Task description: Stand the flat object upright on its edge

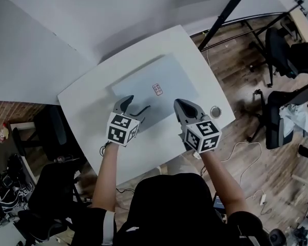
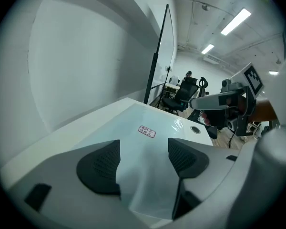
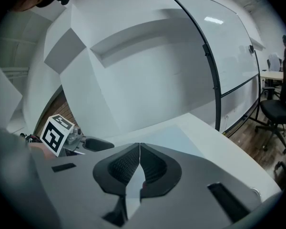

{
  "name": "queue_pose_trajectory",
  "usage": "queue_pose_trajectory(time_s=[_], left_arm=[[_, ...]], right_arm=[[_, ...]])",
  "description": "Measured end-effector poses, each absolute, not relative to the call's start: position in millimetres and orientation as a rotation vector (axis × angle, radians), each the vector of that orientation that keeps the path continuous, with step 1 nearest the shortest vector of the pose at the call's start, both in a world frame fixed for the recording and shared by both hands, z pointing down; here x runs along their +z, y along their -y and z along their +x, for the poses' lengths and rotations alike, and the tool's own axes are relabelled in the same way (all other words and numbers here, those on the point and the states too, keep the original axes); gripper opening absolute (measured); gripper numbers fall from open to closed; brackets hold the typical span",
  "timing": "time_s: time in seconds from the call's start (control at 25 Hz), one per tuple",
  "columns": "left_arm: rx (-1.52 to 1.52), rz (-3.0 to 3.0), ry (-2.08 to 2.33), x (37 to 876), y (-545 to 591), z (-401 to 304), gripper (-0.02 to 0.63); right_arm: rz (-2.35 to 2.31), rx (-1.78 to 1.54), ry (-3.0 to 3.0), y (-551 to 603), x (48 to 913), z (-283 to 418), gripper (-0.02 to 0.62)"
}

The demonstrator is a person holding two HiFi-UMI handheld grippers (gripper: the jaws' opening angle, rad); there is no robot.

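A thin pale blue-grey flat object [image 1: 159,81] with a small red-printed sticker [image 1: 157,89] lies flat on the white table [image 1: 87,99]. My left gripper [image 1: 135,106] hovers over the object's near left part with its jaws open and nothing between them. In the left gripper view the object [image 2: 128,128] shows between the spread pads of the left gripper [image 2: 143,156]. My right gripper [image 1: 180,104] is shut and empty over the object's near right part. In the right gripper view the pads of the right gripper [image 3: 139,163] meet, with the object [image 3: 181,137] beyond.
A round grommet [image 1: 215,111] sits in the table near its right edge. A white wall runs behind the table. A glass board on a black stand [image 2: 164,56] stands at the right. Office chairs [image 1: 282,50] are on the wooden floor, and a dark chair [image 1: 51,132] stands at the left.
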State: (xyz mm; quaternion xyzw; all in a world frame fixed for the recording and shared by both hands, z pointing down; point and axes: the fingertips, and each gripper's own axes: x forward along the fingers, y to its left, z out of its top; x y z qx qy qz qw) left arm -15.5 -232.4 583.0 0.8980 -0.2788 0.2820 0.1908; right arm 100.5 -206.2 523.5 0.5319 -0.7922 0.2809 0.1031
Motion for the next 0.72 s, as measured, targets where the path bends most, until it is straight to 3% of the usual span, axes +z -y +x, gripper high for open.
queue_pose_trajectory(time_s=[0.32,0.72], left_arm=[[1.019,2.561,0.694,612.9,231.8,-4.1,0.318],[1.091,2.523,0.603,640.1,210.4,4.3,0.324]], right_arm=[[1.529,0.897,2.312,205.8,547.0,99.0,0.040],[1.533,0.942,2.275,193.1,563.8,113.2,0.040]])
